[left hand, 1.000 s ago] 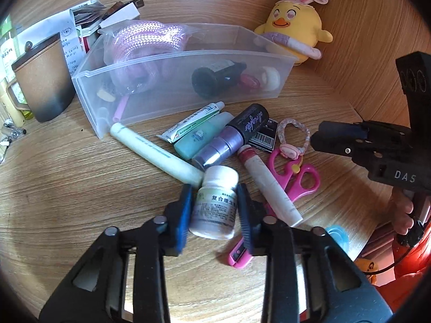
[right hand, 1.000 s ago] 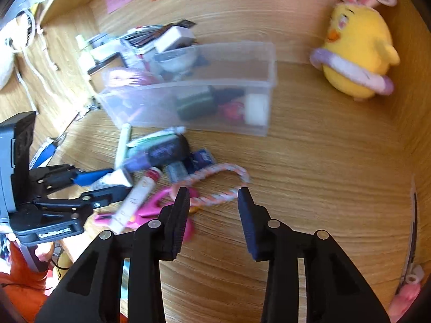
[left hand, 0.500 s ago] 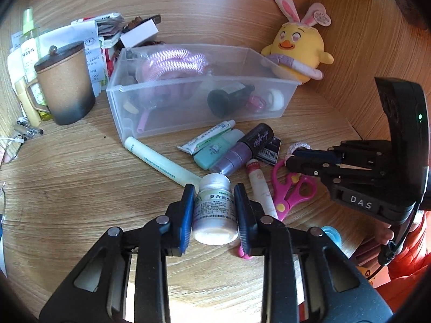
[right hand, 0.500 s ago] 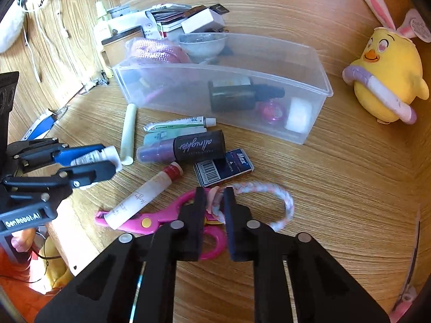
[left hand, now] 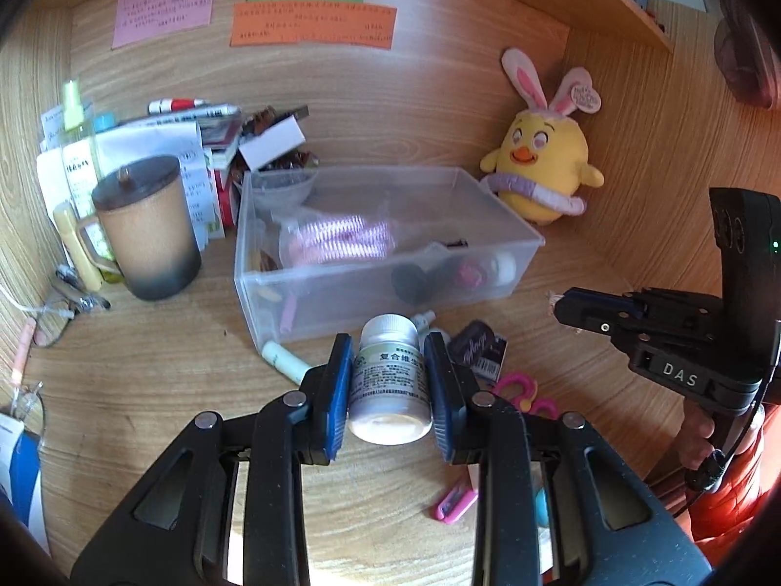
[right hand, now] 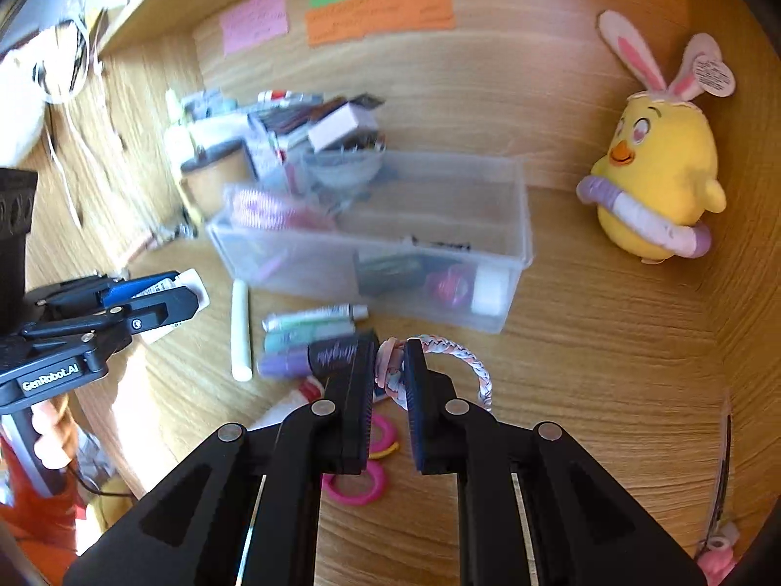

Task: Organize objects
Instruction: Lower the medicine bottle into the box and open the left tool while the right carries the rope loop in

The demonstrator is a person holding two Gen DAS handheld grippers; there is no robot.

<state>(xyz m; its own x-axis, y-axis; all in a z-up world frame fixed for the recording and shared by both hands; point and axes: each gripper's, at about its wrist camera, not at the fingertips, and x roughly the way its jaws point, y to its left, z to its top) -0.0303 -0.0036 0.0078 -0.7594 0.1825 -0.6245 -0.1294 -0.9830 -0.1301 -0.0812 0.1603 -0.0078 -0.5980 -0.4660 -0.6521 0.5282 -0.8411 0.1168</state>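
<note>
- White plastic pill bottle [left hand: 390,381], label facing the camera, sits clamped between the blue pads of the left gripper [left hand: 389,386] and is clear of the wooden desk [left hand: 146,390], in front of the clear plastic bin [left hand: 385,283].
- Right gripper [right hand: 390,381] is pinched tight on a pink-and-white braided hair tie [right hand: 459,359]; its loop hangs out toward 3 o'clock of the jaws.
- Step in hand, as I judge it: both picks are made and both items are being carried toward the bin.
- Next move calls for bringing each gripper over the bin's open top, at 12 o'clock from the left gripper and about 12 o'clock from the right, then letting go one at a time so the two grippers do not meet above the rim.
- Bin contents: a pink coiled cord [left hand: 337,239] at the left end, a dark bottle [left hand: 415,278] lying near the middle, and a pink round item and a white one at the right end. The bin wall blurs them, so what those two are I cannot say for sure.
- Outside the bin, at 6 o'clock of its front wall: a white stick [right hand: 240,332], a green-and-white tube [right hand: 317,315], a purple-and-black bottle [right hand: 317,359] and pink scissors [right hand: 356,483].
- Brown lidded mug [left hand: 144,239] stands at 9 o'clock of the bin; yellow chick plush [left hand: 542,166] at 2 o'clock.
</note>
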